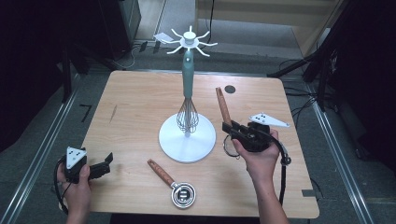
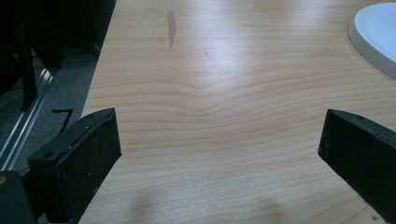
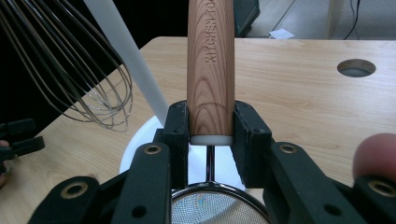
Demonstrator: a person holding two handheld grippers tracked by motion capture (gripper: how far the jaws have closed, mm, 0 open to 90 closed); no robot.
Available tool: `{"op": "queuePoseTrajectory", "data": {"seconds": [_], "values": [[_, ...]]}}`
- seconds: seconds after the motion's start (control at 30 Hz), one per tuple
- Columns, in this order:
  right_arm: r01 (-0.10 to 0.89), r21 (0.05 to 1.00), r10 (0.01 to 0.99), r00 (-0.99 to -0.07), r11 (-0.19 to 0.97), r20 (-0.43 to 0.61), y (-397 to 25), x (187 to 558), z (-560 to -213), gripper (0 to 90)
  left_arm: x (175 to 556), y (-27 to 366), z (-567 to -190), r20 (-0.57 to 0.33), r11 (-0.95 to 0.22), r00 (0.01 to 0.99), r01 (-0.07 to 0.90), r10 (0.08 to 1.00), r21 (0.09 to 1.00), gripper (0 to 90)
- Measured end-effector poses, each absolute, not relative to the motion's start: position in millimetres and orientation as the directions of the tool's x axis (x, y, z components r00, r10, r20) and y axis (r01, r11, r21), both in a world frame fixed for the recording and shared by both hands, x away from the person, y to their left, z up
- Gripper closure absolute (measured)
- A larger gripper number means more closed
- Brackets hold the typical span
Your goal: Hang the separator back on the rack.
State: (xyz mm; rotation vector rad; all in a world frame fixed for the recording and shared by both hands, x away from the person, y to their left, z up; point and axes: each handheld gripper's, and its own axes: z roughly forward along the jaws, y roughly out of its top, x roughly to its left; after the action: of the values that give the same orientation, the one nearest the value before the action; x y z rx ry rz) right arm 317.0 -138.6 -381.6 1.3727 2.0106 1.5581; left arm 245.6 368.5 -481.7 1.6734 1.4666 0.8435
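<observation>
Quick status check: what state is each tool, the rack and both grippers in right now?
Strainer: lifted off the table, handle up, clamped by the right gripper.
Whisk: hanging on the rack.
Wood-handled tool: lying flat on the table.
Left gripper: open, holding nothing.

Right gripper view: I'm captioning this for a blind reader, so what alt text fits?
The right gripper is shut on a strainer's wooden handle, held upright, its mesh bowl below the jaws. A wire whisk hangs at left beside a white stand's pole, over a wooden table.
</observation>
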Motion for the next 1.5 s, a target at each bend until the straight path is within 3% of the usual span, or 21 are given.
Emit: {"op": "queuePoseTrajectory", "data": {"seconds": [0.4, 0.77, 1.5], "values": [[0.450, 0.893, 0.769, -0.574, 0.008, 0.282, -131, 304, -363, 71.1, 246, 369, -482, 0.003, -0.068, 0.129, 0.501, 0.992, 0.863, 0.0], [0.389, 0.920, 0.759, -0.583, -0.053, 0.290, -141, 298, -345, 71.1, 246, 369, -482, 0.004, -0.068, 0.129, 0.504, 0.992, 0.861, 0.0], [0.315, 0.947, 0.727, -0.634, -0.066, 0.262, -133, 289, -319, 71.1, 246, 368, -482, 0.005, -0.071, 0.131, 0.503, 0.991, 0.861, 0.0]]}}
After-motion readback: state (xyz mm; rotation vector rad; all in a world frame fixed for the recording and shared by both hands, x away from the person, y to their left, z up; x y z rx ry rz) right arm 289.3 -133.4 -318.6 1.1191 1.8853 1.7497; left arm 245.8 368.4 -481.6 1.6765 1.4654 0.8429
